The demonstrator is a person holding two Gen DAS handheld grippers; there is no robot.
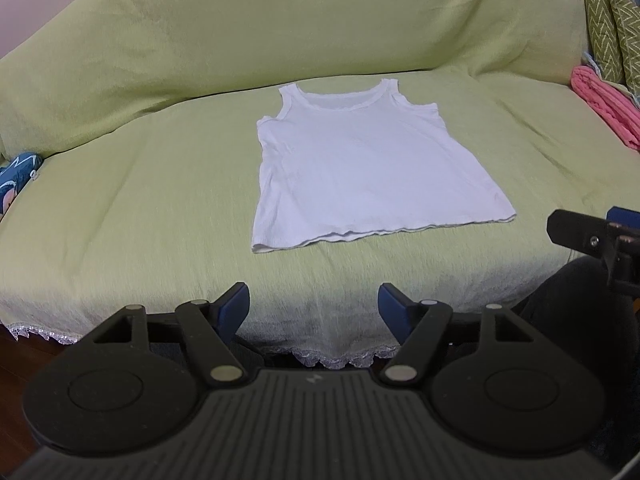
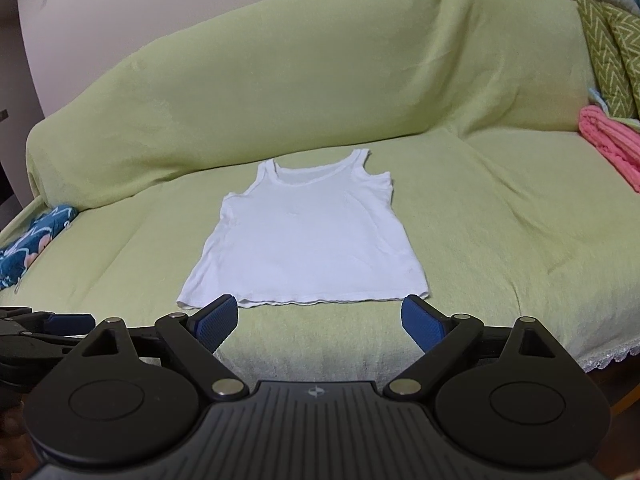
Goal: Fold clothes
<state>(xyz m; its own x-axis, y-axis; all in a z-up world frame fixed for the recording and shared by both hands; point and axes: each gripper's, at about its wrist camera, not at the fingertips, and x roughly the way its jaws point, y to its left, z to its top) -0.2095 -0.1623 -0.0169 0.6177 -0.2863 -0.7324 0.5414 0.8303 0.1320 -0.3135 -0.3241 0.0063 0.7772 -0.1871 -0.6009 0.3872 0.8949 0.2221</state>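
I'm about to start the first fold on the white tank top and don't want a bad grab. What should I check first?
1. White tank top lies flat, neck away: ok.
2. Hem fully visible, not tucked: ok.
3. Left gripper empty, pads apart: ok.
4. Right gripper empty, pads apart: ok.
5. Green sofa cover smooth around the top: ok.
6. Pink cloth apart from the top: ok.

A sofa fills the view, draped in a light green cover with a white lace trim along its near edge. A pale wall stands behind it. Green zigzag cushions sit far right, with folded pink cloth just below. A blue patterned cloth lies at the left. Dark wooden floor shows below.
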